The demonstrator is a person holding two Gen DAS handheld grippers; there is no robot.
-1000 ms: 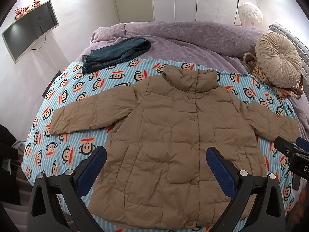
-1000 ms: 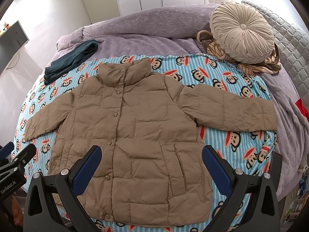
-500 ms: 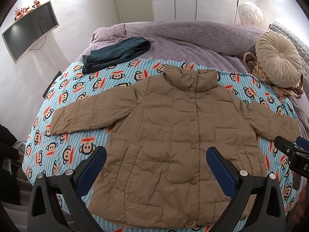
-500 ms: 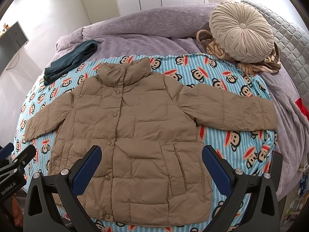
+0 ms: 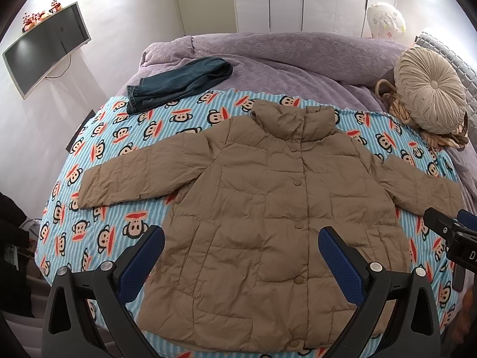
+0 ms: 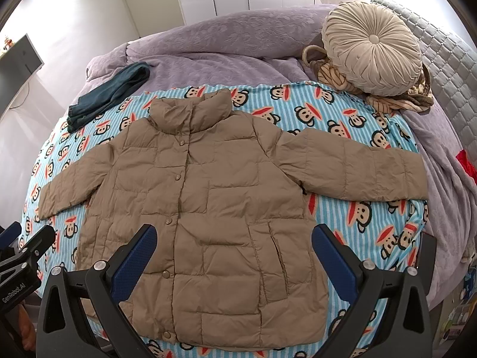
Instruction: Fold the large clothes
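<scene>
Nothing has shifted since a second ago: left of the tan jacket [image 5: 268, 226], the left gripper [image 5: 241, 256] is still held with its jaws spread wide and empty above the hem. The jacket itself is kept flat, snapped shut, sleeves outstretched, on the monkey-print blanket [image 5: 125, 137], folded jeans [image 5: 179, 82] beyond its left sleeve. To the right, the right gripper [image 6: 234, 250] is likewise held agape, gripping nothing, a round cushion [image 6: 372, 47] beyond the jacket's right sleeve.

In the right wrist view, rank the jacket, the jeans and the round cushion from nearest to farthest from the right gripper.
1. Jacket: spread flat just ahead of the open right gripper.
2. Jeans: far left, at the blanket's edge.
3. Round cushion: far right, by the headboard.
Jeans and cushion are too close to call.
</scene>
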